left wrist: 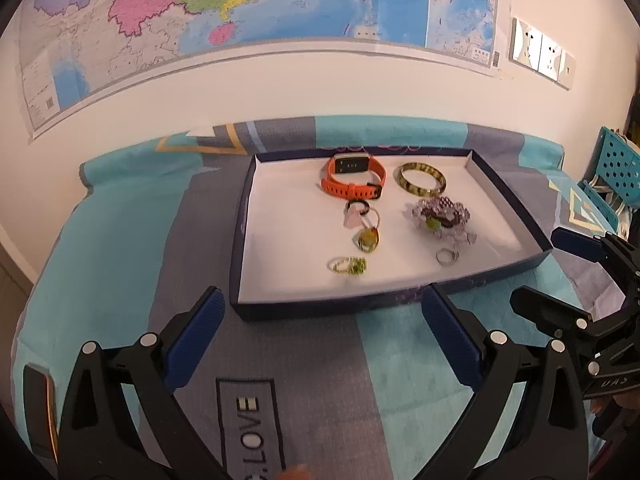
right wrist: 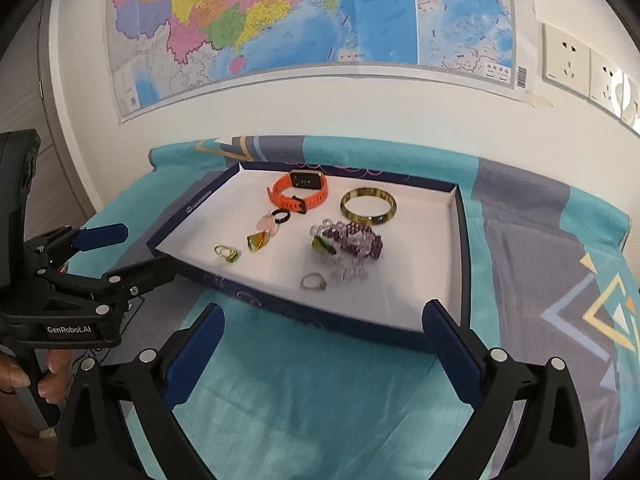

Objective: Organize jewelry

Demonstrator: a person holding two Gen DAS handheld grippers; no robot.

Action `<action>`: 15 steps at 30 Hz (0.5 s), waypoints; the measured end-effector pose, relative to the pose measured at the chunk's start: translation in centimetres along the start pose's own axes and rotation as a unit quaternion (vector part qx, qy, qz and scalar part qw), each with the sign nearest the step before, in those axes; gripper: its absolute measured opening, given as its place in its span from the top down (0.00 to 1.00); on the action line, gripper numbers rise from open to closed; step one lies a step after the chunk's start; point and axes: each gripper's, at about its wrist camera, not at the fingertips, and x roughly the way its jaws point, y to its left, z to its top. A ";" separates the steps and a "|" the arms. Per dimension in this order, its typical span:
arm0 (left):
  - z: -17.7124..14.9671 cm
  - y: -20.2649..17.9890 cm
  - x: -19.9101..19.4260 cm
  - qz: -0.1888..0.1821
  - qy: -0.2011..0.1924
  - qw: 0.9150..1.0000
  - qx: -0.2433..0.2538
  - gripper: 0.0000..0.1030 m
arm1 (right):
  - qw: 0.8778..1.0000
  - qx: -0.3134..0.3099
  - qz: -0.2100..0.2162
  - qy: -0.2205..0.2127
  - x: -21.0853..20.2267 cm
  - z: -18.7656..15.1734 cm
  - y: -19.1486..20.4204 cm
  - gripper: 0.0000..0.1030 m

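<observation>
A dark blue tray (left wrist: pixel 400 302) (right wrist: pixel 304 312) with a white floor lies on the table. In it lie an orange watch band (left wrist: pixel 352 178) (right wrist: pixel 298 192), a green-yellow bangle (left wrist: pixel 420 178) (right wrist: pixel 368 206), a purple bead bracelet (left wrist: pixel 442 216) (right wrist: pixel 352 242), a black ring with pink pieces (left wrist: pixel 356 210) (right wrist: pixel 276 218), an amber pendant (left wrist: pixel 368 240) (right wrist: pixel 258 242), a green-stone ring (left wrist: pixel 348 266) (right wrist: pixel 228 254) and a silver ring (left wrist: pixel 446 257) (right wrist: pixel 314 282). My left gripper (left wrist: pixel 322 312) (right wrist: pixel 136 252) is open and empty before the tray's near edge. My right gripper (right wrist: pixel 324 320) (left wrist: pixel 548 276) is open and empty near the tray's right corner.
A teal and grey patterned cloth (left wrist: pixel 312 360) (right wrist: pixel 540 272) covers the table. A wall map (left wrist: pixel 240 12) (right wrist: pixel 304 20) and sockets (right wrist: pixel 568 60) are behind. A teal perforated crate (left wrist: pixel 616 168) stands at the far right.
</observation>
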 end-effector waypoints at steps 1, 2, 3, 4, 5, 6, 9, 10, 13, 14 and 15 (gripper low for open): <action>-0.2 0.0 -0.1 0.003 0.001 1.000 -0.002 0.06 | 1.000 0.001 0.000 0.001 -0.1 -0.2 0.1 0.07; -0.5 0.0 -0.3 0.005 0.001 1.000 -0.003 0.06 | 1.000 0.000 -0.002 0.000 -0.2 -0.4 0.3 0.07; -0.6 -0.1 -0.4 0.005 0.002 1.000 -0.003 0.06 | 1.000 -0.004 -0.009 0.000 -0.4 -0.5 0.5 0.07; -0.8 -0.1 -0.5 0.005 0.002 1.000 -0.003 0.06 | 1.000 -0.007 -0.017 -0.002 -0.5 -0.7 0.7 0.07; -0.9 -0.2 -0.6 0.006 0.002 1.000 -0.001 0.06 | 1.000 -0.009 -0.018 -0.003 -0.6 -0.9 0.8 0.07; -1.1 -0.3 -0.8 0.009 0.002 1.000 0.002 0.06 | 1.000 -0.010 -0.018 -0.002 -0.8 -1.1 1.0 0.07; -1.5 -0.3 -1.2 0.017 -0.002 1.000 0.002 0.06 | 1.000 -0.013 -0.016 -0.001 -1.1 -1.3 1.3 0.07; -1.6 -0.3 -1.2 0.015 -0.001 1.000 -0.001 0.06 | 1.000 -0.014 -0.016 0.001 -1.1 -1.4 1.4 0.07; -1.9 -0.2 -1.4 0.020 0.001 1.000 -0.001 0.06 | 1.000 -0.014 -0.017 0.002 -1.3 -1.5 1.4 0.07; -2.0 -0.2 -1.5 0.023 0.000 1.000 -0.001 0.06 | 1.000 -0.012 -0.016 0.001 -1.4 -1.6 1.4 0.07; -2.1 -0.2 -1.5 0.024 0.000 1.000 -0.003 0.06 | 1.000 -0.011 -0.016 0.001 -1.4 -1.6 1.4 0.07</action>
